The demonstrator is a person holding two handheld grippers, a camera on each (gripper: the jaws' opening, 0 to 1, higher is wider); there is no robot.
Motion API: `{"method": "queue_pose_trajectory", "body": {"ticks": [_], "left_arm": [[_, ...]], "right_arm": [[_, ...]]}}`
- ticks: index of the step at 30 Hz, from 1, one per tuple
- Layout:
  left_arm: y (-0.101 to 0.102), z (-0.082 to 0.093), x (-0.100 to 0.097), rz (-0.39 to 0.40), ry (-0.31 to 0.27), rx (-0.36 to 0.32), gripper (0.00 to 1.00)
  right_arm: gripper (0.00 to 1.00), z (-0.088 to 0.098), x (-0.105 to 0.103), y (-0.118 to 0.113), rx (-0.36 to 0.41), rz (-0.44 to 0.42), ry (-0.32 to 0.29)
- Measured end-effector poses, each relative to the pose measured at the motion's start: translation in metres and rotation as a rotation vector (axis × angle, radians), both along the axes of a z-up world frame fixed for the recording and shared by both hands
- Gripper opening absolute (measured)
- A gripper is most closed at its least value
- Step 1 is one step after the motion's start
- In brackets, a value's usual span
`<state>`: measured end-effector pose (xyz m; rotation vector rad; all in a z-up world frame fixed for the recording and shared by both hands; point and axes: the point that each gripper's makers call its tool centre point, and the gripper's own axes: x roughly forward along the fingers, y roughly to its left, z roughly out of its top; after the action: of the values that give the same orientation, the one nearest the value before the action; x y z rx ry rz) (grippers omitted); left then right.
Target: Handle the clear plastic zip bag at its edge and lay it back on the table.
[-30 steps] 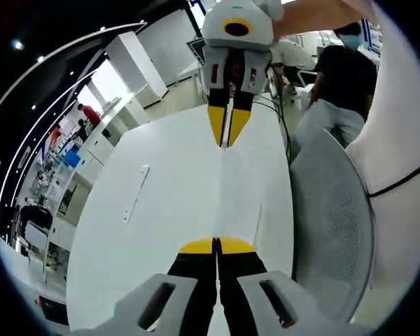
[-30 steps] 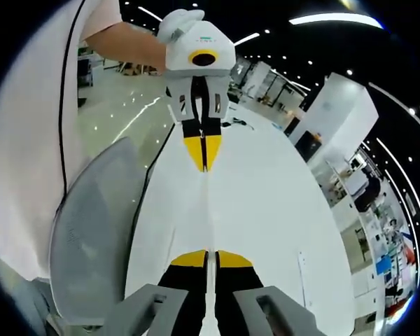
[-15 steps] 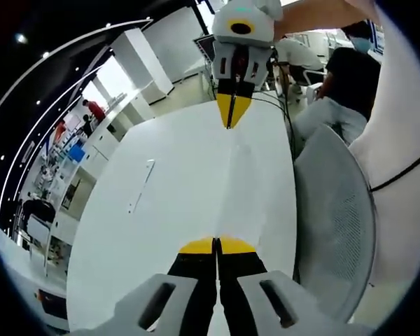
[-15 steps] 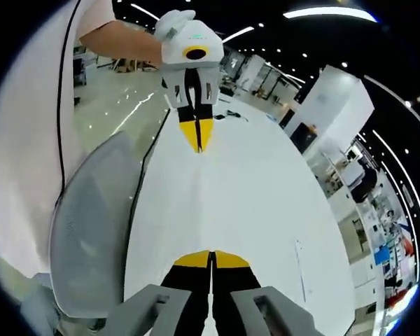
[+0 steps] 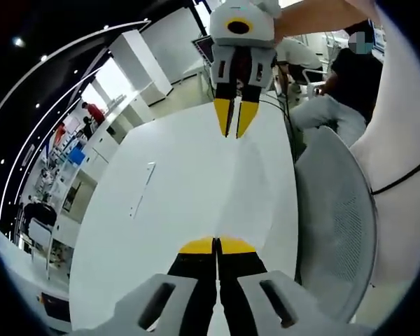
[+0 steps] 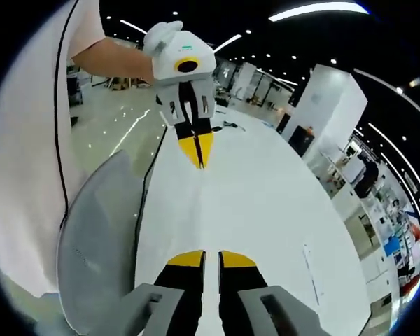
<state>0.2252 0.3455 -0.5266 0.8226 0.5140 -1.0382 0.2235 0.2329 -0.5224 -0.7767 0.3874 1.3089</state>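
Observation:
The clear zip bag [image 5: 224, 189] is nearly invisible, a faint upright sheet seen edge-on over the white table [image 5: 154, 224]. In the left gripper view my left gripper [image 5: 217, 243] is shut, its yellow tips pressed together on the bag's near edge. Facing it from the far end is my right gripper [image 5: 235, 127], its yellow tips parted. In the right gripper view my right gripper [image 6: 211, 256] stands open with a narrow gap. A thin line of the bag [image 6: 206, 210] runs from that gap to the shut left gripper [image 6: 198, 157] beyond.
A grey mesh chair [image 5: 336, 217] stands against the table's edge, beside the person's white shirt [image 5: 406, 140]. The same chair [image 6: 98, 231] appears in the right gripper view. A thin strip [image 5: 141, 189] lies flat on the table. Someone sits at the far end [image 5: 343, 70].
My right gripper's jaws have parted and no longer pinch the bag's far edge. The left gripper has stayed shut. Both views have shifted slightly.

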Motion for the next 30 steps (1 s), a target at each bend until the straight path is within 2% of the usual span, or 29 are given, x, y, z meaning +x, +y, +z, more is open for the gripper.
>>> {"method": "queue_pose_trajectory", "body": {"ticks": [8,17,30], "left_arm": [[-0.001,0.001,0.002,-0.002,-0.004,-0.002,0.00],[-0.002,0.002,0.003,-0.003,-0.008,-0.007,0.00],[-0.001,0.002,0.004,0.001,-0.009,-0.013,0.00]], "right_arm": [[0.06,0.007,-0.003,0.007,0.046,0.002,0.045],[0.04,-0.003,-0.002,0.014,0.015,0.022,0.040],[0.01,-0.006,0.000,0.017,0.001,0.030,0.038]]}}
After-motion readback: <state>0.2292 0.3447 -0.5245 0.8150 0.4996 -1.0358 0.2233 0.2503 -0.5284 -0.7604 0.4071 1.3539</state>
